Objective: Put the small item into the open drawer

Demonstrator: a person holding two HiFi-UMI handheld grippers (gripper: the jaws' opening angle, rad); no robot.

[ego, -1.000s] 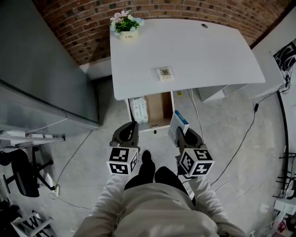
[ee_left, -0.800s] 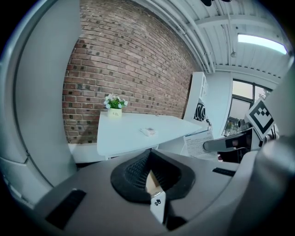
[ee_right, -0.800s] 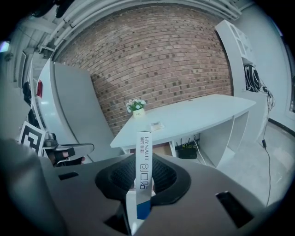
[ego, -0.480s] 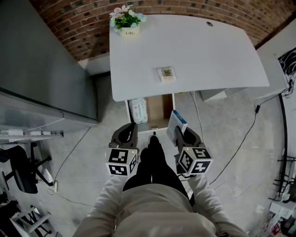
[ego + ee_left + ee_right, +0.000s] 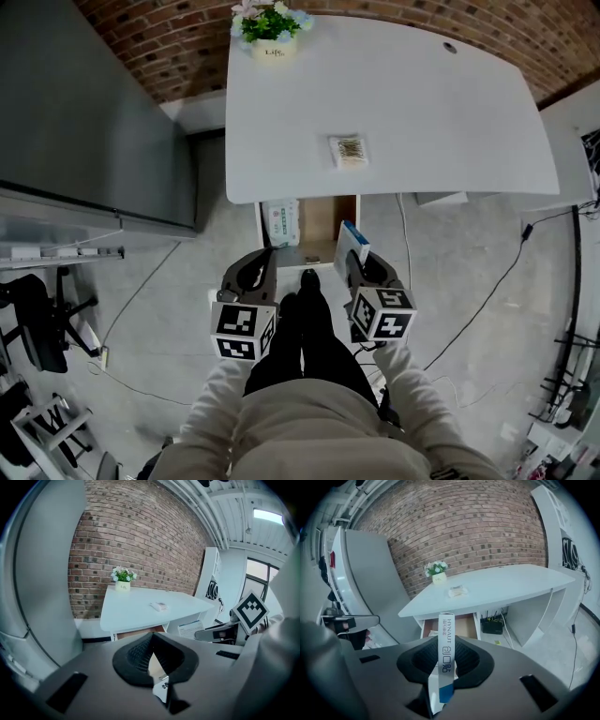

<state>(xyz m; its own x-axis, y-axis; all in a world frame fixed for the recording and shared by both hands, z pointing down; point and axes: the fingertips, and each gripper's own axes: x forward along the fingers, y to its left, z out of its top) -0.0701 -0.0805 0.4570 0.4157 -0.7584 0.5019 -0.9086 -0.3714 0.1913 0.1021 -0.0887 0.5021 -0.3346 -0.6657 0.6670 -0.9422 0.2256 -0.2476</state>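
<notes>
The small item is a slim white box with a blue end (image 5: 349, 246). My right gripper (image 5: 357, 266) is shut on it and holds it upright on edge, just in front of the open drawer's right corner. In the right gripper view the box (image 5: 445, 660) stands between the dark pads. The open drawer (image 5: 328, 220) juts out from under the white desk (image 5: 394, 103); a white packet (image 5: 281, 223) lies in its left half. My left gripper (image 5: 262, 261) hovers before the drawer's left corner, jaws together with nothing between them.
On the desk stand a flower pot (image 5: 273, 28) and a small packet (image 5: 350, 151). A grey cabinet (image 5: 84, 112) fills the left side. Cables (image 5: 506, 272) trail on the floor at the right. The person's dark legs and shoe (image 5: 309, 281) lie between the grippers.
The person has stepped toward the desk, so both grippers now sit closer to the drawer front. The box stays in the right gripper.
</notes>
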